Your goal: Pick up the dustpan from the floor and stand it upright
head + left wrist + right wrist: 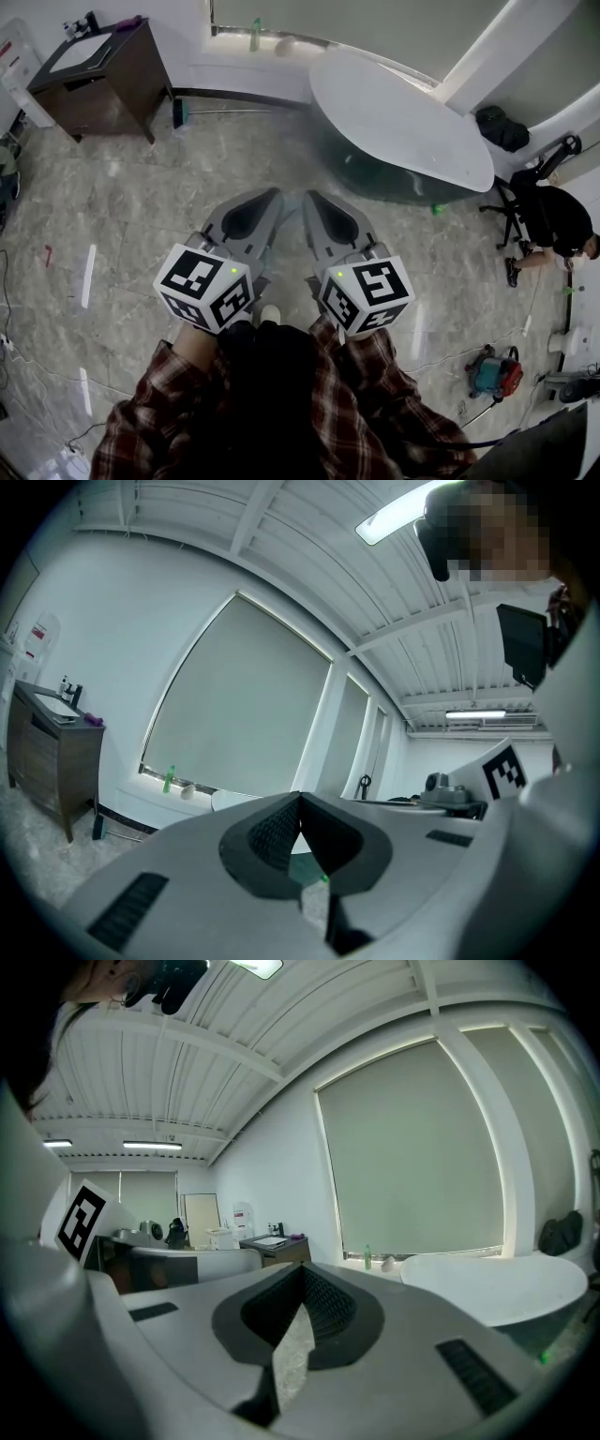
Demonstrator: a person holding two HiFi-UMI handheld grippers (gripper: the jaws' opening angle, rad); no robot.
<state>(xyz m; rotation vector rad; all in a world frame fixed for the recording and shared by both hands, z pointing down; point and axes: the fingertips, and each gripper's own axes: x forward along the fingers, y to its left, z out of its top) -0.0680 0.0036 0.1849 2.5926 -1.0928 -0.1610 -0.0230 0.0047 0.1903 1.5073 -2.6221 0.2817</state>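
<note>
No dustpan shows in any view. In the head view both grey grippers are held side by side in front of the person's plaid sleeves, pointing level above the marble floor. My left gripper (267,195) is shut with nothing in it; in the left gripper view its dark pads meet at the tip (300,797). My right gripper (314,197) is also shut and empty, its jaws closed together in the right gripper view (302,1267). Each carries a white cube with square markers near the hand.
A white oval table (403,112) stands ahead to the right. A dark wooden cabinet (98,80) is at the far left by the wall. A person sits by an office chair (553,220) at the right. A red and teal machine (495,370) and cables lie on the floor.
</note>
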